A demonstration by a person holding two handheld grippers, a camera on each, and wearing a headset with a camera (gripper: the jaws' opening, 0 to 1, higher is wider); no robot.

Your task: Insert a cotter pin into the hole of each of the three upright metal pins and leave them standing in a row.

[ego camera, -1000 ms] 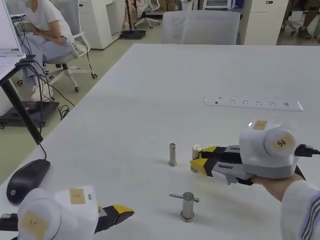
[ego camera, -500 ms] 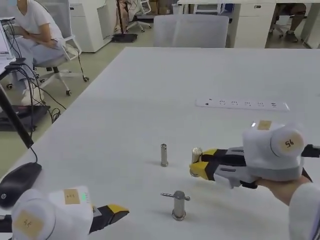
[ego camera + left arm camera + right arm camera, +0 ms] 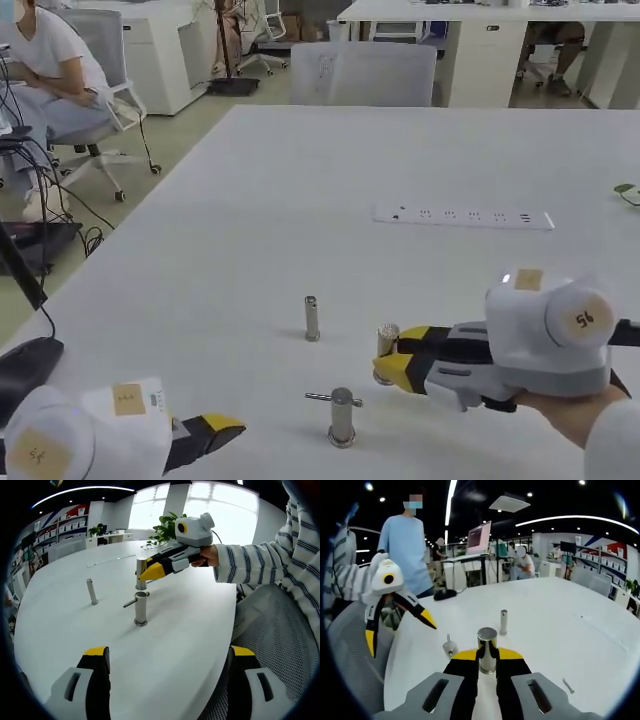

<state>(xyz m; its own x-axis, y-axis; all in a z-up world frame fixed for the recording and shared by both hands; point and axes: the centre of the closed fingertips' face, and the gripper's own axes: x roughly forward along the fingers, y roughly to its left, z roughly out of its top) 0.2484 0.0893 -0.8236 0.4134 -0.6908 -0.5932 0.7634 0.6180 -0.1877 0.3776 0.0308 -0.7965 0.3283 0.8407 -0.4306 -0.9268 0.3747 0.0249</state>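
My right hand-held gripper point(image 3: 395, 357) is pinched on the fat pin point(image 3: 487, 641), upright on the tabletop point(image 3: 300, 200) near the finished pin point(image 3: 342, 425) with its cotter point(image 3: 320, 398); the thin pin point(image 3: 312, 318) stands apart. My left hand-held gripper point(image 3: 167, 652) hangs spread, empty. I can't see the hole, so I'd hold steady, base flat, turn it leftward, then feed what looks like a loose cotter point(image 3: 567, 685) in level

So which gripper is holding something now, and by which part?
The right gripper is shut on a metal pin, around its shaft below the top. The left gripper is open and holds nothing.
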